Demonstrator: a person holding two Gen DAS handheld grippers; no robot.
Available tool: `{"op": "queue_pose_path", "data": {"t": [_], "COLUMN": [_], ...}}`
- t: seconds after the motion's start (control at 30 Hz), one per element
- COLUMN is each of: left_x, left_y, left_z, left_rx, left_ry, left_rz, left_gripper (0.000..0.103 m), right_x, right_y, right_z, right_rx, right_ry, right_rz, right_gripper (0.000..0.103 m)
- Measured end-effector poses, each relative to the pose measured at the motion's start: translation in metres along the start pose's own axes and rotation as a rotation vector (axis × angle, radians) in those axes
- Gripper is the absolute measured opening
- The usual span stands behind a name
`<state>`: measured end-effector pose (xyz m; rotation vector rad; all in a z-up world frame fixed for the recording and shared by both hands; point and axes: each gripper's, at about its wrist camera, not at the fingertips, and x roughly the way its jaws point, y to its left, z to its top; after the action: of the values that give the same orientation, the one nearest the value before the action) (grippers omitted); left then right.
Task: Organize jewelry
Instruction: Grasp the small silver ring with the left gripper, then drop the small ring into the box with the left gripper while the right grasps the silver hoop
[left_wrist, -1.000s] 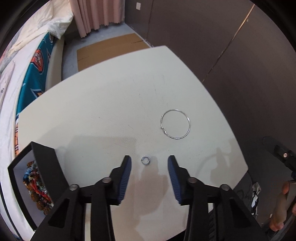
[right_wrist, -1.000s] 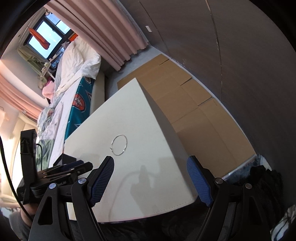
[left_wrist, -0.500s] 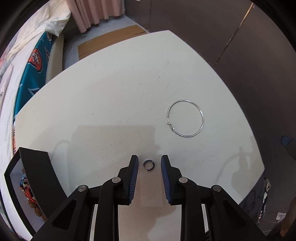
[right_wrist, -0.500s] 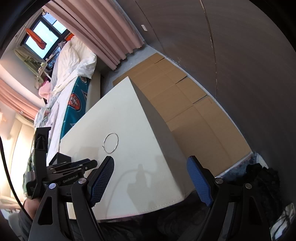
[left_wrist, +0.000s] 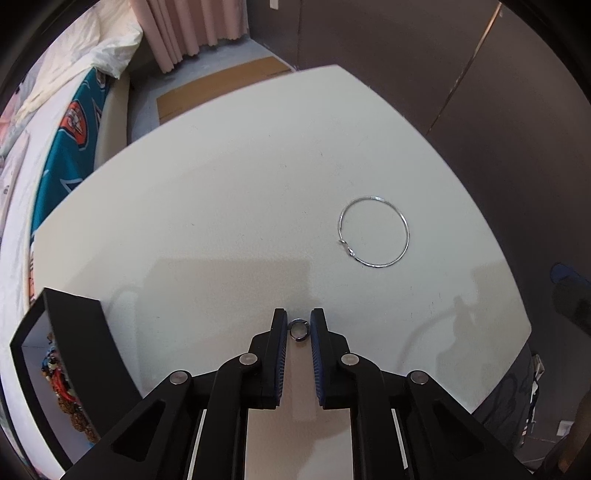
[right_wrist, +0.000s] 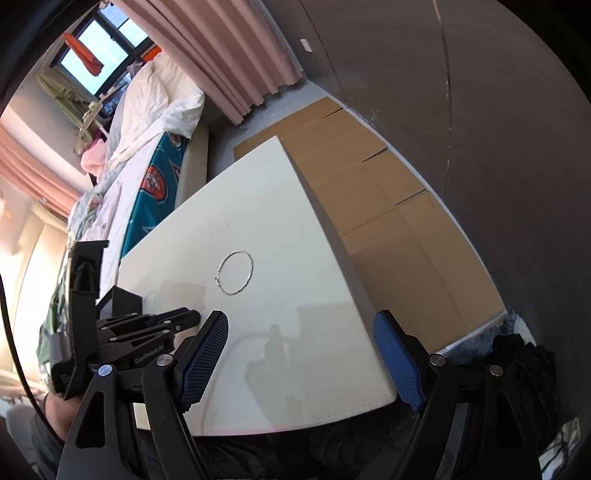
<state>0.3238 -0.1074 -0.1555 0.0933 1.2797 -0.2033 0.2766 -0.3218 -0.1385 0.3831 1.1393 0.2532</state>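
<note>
A small silver ring lies on the white table. My left gripper has closed around it, with a blue pad touching each side of the ring. A large thin silver hoop lies to the right and farther away, and it also shows in the right wrist view. My right gripper is wide open and empty, held over the table's near right corner. The left gripper shows at its lower left.
A black jewelry box with beaded pieces inside stands at the table's near left edge. A bed lies beyond the table's left side. Cardboard sheets cover the floor on the right, along a dark wall.
My left gripper moved forward over the small ring and its fingers closed from wide apart to touching the ring. My right gripper stayed wide open and shifted slightly.
</note>
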Motion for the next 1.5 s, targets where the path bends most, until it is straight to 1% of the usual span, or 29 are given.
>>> {"op": "queue_pose_path", "data": {"t": [0.1,0.37,0.53,0.6,0.73,0.77,0.83,1.03,1.17,1.33,1.37,1.4,1.5], "left_x": [-0.012,-0.044,-0.063,-0.07,-0.081,-0.083,-0.088,-0.097,-0.101,-0.103,-0.103,-0.103,-0.104], "left_y": [0.001,0.029,0.048,0.056,0.074,0.078,0.085,0.106,0.119,0.129,0.13,0.131,0.132], "left_z": [-0.003,-0.011,-0.019,-0.023,-0.027,-0.028,-0.031,-0.041,-0.05,-0.057,-0.058,-0.059,-0.061], "left_rx": [-0.012,-0.076,-0.131,-0.147,-0.181,-0.188,-0.2,-0.239,-0.253,-0.267,-0.268,-0.268,-0.27], "left_ry": [-0.022,-0.087,-0.118,-0.129,-0.143,-0.147,-0.155,-0.172,-0.17,-0.17,-0.169,-0.167,-0.169], "left_rz": [-0.006,0.005,0.01,0.013,0.017,0.021,0.024,0.028,0.032,0.032,0.032,0.032,0.028], "left_gripper": [0.013,0.013,0.013,0.013,0.013,0.013,0.013,0.013,0.013,0.013,0.013,0.013,0.013], "right_x": [0.003,0.015,0.03,0.038,0.054,0.06,0.069,0.089,0.105,0.118,0.118,0.119,0.12], "right_y": [0.008,0.033,0.053,0.061,0.076,0.08,0.086,0.103,0.108,0.109,0.111,0.112,0.115], "right_z": [-0.001,0.01,0.018,0.022,0.028,0.029,0.032,0.032,0.034,0.031,0.03,0.03,0.03], "right_rx": [-0.034,-0.148,-0.239,-0.277,-0.318,-0.328,-0.344,-0.394,-0.399,-0.4,-0.405,-0.406,-0.414], "right_ry": [0.005,0.016,0.05,0.073,0.123,0.145,0.172,0.213,0.244,0.246,0.229,0.233,0.229], "right_rz": [-0.007,-0.016,-0.013,-0.008,0.017,0.029,0.028,-0.009,-0.042,-0.089,-0.099,-0.107,-0.132], "right_gripper": [0.081,0.079,0.07,0.064,0.058,0.052,0.045,0.043,0.034,0.033,0.031,0.027,0.022]}}
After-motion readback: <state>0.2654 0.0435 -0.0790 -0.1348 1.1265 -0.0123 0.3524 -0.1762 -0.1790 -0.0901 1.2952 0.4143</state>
